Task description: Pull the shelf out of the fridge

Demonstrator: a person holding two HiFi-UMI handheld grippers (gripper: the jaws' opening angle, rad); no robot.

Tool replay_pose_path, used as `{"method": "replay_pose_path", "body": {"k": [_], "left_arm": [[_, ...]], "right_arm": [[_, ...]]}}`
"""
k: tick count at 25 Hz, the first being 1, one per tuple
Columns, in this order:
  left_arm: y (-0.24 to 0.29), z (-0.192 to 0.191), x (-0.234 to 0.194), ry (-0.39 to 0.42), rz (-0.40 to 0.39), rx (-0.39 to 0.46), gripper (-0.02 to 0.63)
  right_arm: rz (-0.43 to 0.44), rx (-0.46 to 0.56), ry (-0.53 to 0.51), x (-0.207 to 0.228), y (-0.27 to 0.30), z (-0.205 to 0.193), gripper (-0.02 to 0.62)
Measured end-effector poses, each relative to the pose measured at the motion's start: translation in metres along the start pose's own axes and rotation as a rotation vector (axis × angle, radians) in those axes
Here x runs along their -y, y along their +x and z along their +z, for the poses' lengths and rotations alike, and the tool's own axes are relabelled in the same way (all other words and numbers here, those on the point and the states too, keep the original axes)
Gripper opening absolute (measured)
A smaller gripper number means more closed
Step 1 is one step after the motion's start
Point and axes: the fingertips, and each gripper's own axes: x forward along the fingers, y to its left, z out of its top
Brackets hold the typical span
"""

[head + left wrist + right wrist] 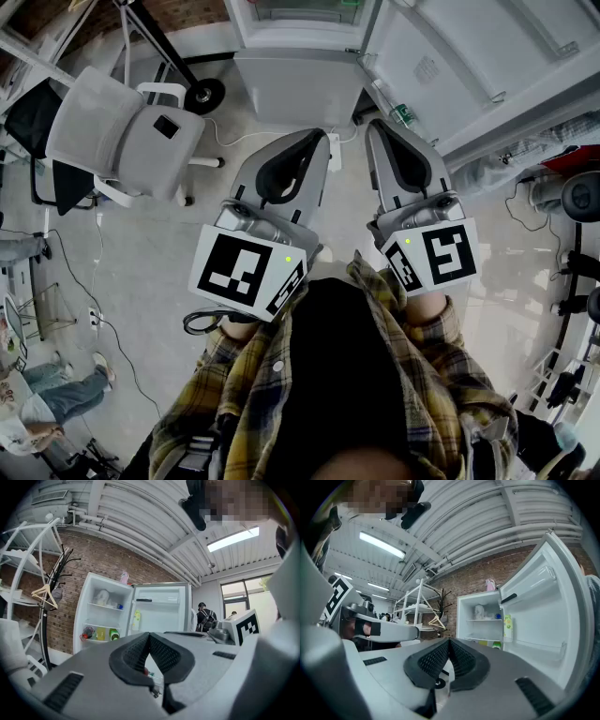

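White fridge stands open, well ahead of both claws, door swung wide. 1 shelf sits inside the compartment with small items on it, untouched. Left claw and right claw are both fully closed on nothing, pointing level toward the fridge. Step looks like approach, pull not begun. Next move likely calls for closing in, opening 1 claw, pinching the shelf's front edge.
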Motion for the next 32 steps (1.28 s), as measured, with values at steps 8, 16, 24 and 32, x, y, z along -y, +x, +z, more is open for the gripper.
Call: {"method": "replay_pose_path", "body": {"k": [8,16,24,32], "left_arm": [[0.002,-0.002,0.01,-0.006,0.016,0.005,0.0],[0.004,-0.004,0.006,-0.004,0.063,0.001,0.0],[0.0,-0.004,-0.024,-0.003,0.098,-0.014,0.0],[0.003,0.004,-0.085,-0.012,0.069,-0.022,0.0]], "right_arm": [[0.02,0.003,0.015,0.005,-0.011,-0.001,0.017],[0.076,-0.01,0.006,0.007,-0.009,-0.004,0.017],[0.119,-0.019,0.03,-0.007,0.022,-0.009,0.017],[0.086,-0.033,0.043,-0.026,0.077,-0.014,0.017]]}}
